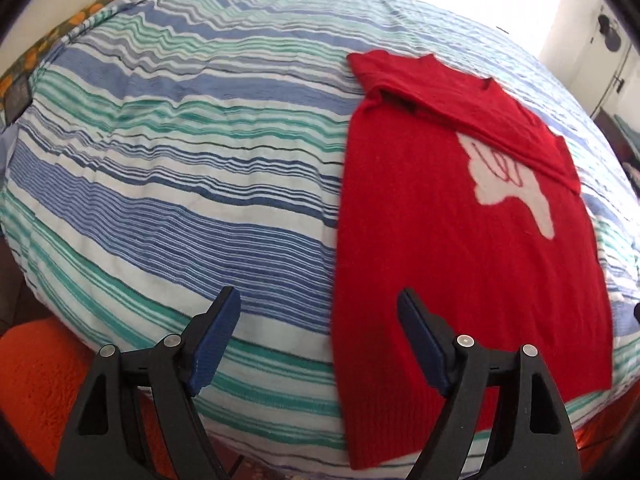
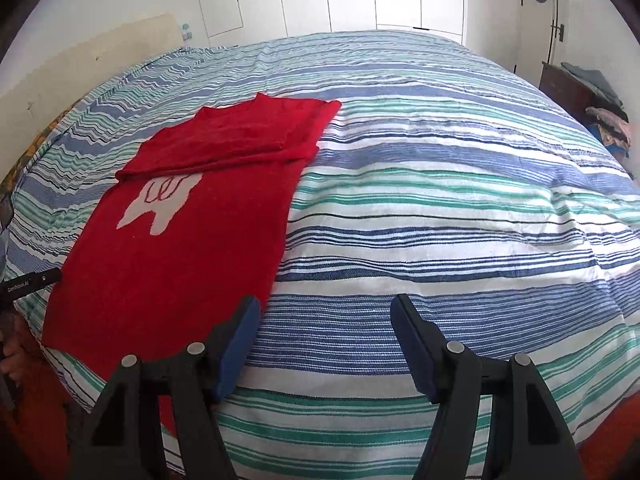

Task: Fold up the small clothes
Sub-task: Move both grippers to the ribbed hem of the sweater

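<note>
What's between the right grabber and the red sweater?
Nothing but striped bedspread. In the right wrist view, the open right gripper hovers beside the red sweater, its left finger right at the sweater's edge.

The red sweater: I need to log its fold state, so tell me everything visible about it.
The red sweater is a soft-looking knit with a ribbed hem and a white motif on its front. It lies flat on the striped bedspread, sleeves folded across the chest over the motif's top, hem at the near bed edge. Nothing grips it; only the bedspread touches it.
</note>
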Demonstrator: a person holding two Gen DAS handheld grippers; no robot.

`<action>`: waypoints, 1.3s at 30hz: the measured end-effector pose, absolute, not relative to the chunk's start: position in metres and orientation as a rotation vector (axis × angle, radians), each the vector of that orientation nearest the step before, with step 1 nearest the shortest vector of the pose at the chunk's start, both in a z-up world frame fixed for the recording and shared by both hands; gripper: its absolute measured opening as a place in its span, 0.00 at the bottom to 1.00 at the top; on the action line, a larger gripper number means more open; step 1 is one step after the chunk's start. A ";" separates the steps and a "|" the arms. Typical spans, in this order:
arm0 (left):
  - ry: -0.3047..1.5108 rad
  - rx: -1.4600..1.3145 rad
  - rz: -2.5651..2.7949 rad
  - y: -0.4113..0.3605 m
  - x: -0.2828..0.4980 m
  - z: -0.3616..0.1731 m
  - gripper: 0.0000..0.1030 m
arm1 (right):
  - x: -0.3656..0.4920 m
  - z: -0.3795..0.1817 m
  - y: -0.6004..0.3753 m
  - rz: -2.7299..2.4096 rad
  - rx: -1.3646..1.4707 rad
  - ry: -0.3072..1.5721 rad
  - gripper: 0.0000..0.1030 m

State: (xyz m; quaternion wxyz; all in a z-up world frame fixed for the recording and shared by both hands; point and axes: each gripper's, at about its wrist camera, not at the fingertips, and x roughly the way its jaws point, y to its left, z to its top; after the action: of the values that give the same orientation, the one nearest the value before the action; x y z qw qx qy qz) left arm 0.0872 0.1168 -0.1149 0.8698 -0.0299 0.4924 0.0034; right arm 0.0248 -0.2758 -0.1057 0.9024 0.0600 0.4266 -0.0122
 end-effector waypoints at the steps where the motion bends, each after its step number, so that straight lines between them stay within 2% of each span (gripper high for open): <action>1: 1.019 -0.047 -0.002 0.112 0.083 -0.113 0.80 | 0.023 -0.100 -0.269 0.003 0.102 0.867 0.66; 6: 1.037 0.087 0.003 0.094 0.078 -0.128 0.81 | 0.017 -0.100 -0.219 0.188 -0.035 0.878 0.66; 9: 1.099 0.119 0.021 0.093 0.081 -0.144 0.83 | 0.018 -0.125 -0.200 0.231 -0.114 0.972 0.66; 12: 1.106 0.109 0.031 0.095 0.080 -0.144 0.86 | 0.022 -0.152 -0.207 0.218 -0.078 1.096 0.66; 14: 1.114 0.119 0.041 0.095 0.079 -0.144 0.88 | 0.021 -0.151 -0.218 0.216 -0.021 1.094 0.67; 17: 1.119 0.127 0.053 0.095 0.077 -0.144 0.90 | 0.018 -0.154 -0.226 0.190 -0.003 1.114 0.76; 32: 1.123 0.075 0.109 0.114 0.067 -0.130 0.93 | 0.011 -0.146 -0.236 0.142 0.018 1.119 0.77; 39: 0.986 -0.083 0.166 0.147 0.068 -0.107 0.93 | -0.005 -0.111 -0.308 -0.183 0.191 0.934 0.77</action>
State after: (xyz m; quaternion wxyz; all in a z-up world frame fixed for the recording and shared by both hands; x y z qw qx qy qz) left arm 0.0677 0.1467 -0.1069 0.8767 -0.0398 0.4727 0.0795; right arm -0.0048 -0.3082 -0.1109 0.8845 0.0919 0.4488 -0.0880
